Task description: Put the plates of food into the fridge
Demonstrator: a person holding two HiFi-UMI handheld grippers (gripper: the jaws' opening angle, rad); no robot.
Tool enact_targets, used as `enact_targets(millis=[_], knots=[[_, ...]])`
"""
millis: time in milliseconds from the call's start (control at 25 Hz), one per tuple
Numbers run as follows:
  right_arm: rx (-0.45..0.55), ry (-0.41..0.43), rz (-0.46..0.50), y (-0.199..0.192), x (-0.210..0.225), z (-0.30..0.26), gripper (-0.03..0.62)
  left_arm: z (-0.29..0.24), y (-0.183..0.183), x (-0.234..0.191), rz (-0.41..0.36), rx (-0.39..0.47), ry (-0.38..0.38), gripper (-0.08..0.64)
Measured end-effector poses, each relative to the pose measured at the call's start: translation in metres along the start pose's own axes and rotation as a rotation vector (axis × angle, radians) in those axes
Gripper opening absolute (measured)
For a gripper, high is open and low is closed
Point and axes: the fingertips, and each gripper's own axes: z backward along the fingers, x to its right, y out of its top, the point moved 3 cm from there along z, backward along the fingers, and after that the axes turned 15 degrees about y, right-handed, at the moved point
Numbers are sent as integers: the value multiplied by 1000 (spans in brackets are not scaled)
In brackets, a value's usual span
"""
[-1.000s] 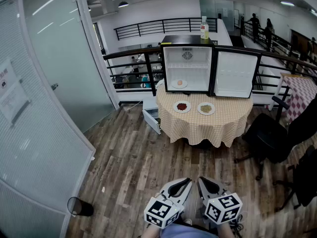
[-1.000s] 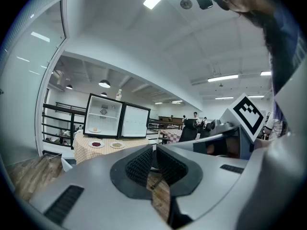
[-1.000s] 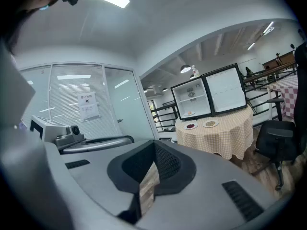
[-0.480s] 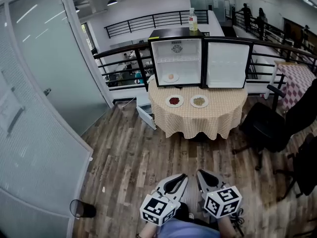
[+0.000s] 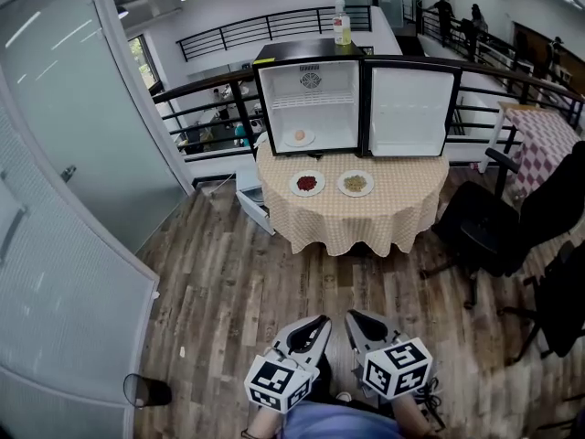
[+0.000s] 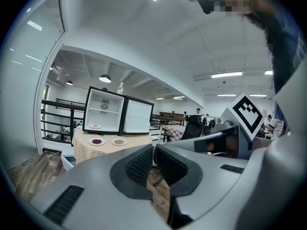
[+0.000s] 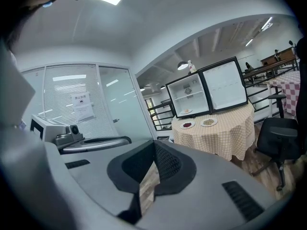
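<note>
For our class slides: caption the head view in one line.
Open fridge holds one plate; two plates wait on the checked table.

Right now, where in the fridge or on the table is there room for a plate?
The fridge floor right of its plate, and the shelf above. On the table, the stretch before the open door; its middle holds two plates.

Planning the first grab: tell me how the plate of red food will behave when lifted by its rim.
The plate of red food looks small, shallow and rigid: probably light and stiff. Its white rim looks smooth and may slip in a pinch. The food seems heaped loosely at the middle, so it could slide if the plate tilts.
</note>
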Motion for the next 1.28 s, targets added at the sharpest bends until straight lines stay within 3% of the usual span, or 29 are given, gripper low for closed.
enact_targets(millis=[320, 800, 1280], knots=[[1, -58, -26, 28, 57, -47, 17, -75, 13, -43, 0, -22, -39, 18], [15, -139, -86, 92, 140, -172, 16, -200, 57, -154, -30, -38, -119, 18], [29, -216, -112, 128, 207, -272, 17, -280, 71, -250, -61, -62, -162, 18]])
